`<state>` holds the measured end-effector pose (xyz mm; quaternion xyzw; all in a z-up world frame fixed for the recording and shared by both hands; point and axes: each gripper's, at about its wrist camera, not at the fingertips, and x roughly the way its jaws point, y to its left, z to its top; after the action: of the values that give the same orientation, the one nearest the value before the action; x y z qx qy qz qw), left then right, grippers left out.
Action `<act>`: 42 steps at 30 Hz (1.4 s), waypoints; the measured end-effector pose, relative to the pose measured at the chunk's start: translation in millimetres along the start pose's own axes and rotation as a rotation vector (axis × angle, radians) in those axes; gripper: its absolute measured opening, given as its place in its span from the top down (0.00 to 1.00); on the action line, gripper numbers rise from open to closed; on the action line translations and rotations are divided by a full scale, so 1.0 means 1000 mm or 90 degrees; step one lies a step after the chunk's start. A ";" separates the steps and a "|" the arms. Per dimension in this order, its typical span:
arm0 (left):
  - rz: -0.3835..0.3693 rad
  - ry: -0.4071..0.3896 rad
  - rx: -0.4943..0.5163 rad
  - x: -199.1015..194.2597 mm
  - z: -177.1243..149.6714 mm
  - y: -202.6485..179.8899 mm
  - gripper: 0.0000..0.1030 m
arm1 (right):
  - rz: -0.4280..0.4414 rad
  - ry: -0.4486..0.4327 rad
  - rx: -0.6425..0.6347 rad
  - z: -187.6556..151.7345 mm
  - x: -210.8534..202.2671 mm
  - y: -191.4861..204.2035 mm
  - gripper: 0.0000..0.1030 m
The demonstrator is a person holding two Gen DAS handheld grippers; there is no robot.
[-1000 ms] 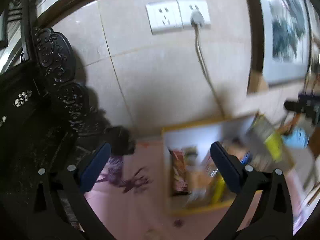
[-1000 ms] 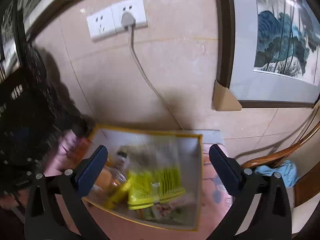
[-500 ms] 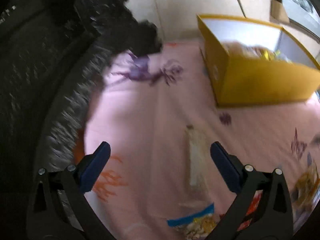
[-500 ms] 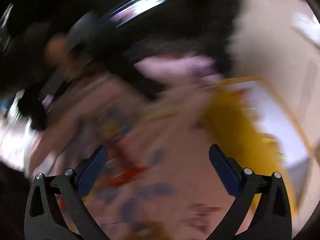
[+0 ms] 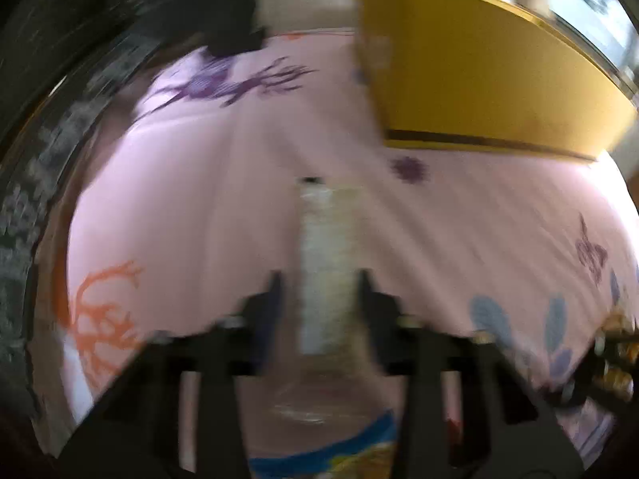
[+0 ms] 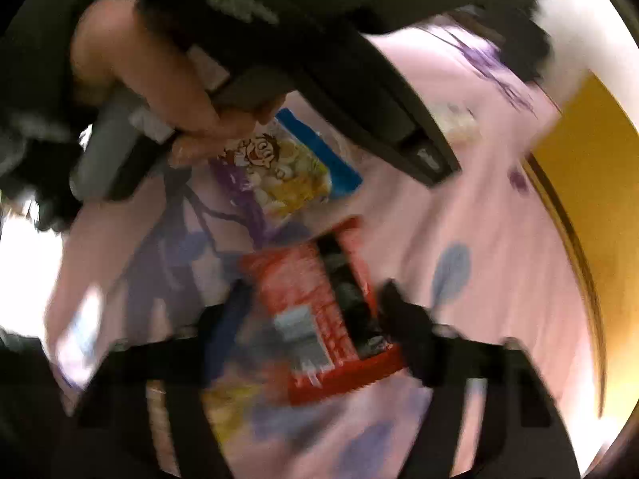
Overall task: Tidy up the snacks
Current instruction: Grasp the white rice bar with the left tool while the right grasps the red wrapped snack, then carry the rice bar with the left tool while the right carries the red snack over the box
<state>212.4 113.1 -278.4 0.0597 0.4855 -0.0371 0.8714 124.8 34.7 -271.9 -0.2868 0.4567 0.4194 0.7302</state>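
In the left wrist view a long pale clear-wrapped snack pack [image 5: 325, 263] lies on the pink cloth [image 5: 199, 199], and my left gripper [image 5: 319, 295] has its jaws narrowed close on both sides of it; the blur hides whether they touch. In the right wrist view a red snack bag [image 6: 319, 307] lies between the fingers of my right gripper [image 6: 311, 303], whose jaws stand partly closed around it. A blue and yellow cartoon snack bag [image 6: 279, 171] lies beyond it. The yellow box [image 5: 479, 80] stands at the far right.
The other hand-held gripper and the hand holding it [image 6: 167, 80] cross the top of the right wrist view. A dark carved chair [image 5: 60, 80] borders the cloth on the left. Another snack [image 5: 615, 359] lies at the right edge. Both views are motion-blurred.
Both grippers have swung down from the wall and box to the cloth. Their jaws have narrowed from wide open: left around the pale pack, right around the red bag.
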 end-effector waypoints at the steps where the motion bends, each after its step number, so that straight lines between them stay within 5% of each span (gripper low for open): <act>1: 0.015 0.000 0.011 0.001 0.002 -0.004 0.73 | -0.005 -0.003 0.023 -0.002 -0.002 0.004 0.56; 6: -0.006 0.038 -0.024 0.006 0.013 0.005 0.73 | -0.031 -0.014 0.170 -0.017 -0.015 0.003 0.57; 13: -0.033 0.055 0.033 -0.010 0.005 -0.020 0.73 | -0.065 -0.064 0.320 -0.050 -0.060 -0.041 0.57; 21: -0.027 -0.002 0.037 -0.062 0.028 -0.047 0.73 | -0.183 -0.185 0.520 -0.088 -0.152 -0.120 0.57; 29: -0.036 -0.093 0.025 -0.104 0.087 -0.084 0.73 | -0.325 -0.285 0.554 -0.100 -0.233 -0.178 0.57; 34: -0.069 -0.141 0.034 -0.117 0.125 -0.105 0.73 | -0.345 -0.302 0.565 -0.091 -0.250 -0.211 0.57; 42: -0.020 -0.180 0.063 -0.092 0.189 -0.125 0.73 | -0.333 -0.302 0.563 -0.074 -0.241 -0.277 0.57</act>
<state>308.2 -37.0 -110.1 0.0890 0.3566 -0.0829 0.9263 279.2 -243.1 -74.4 0.0447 0.3262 0.0464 0.9431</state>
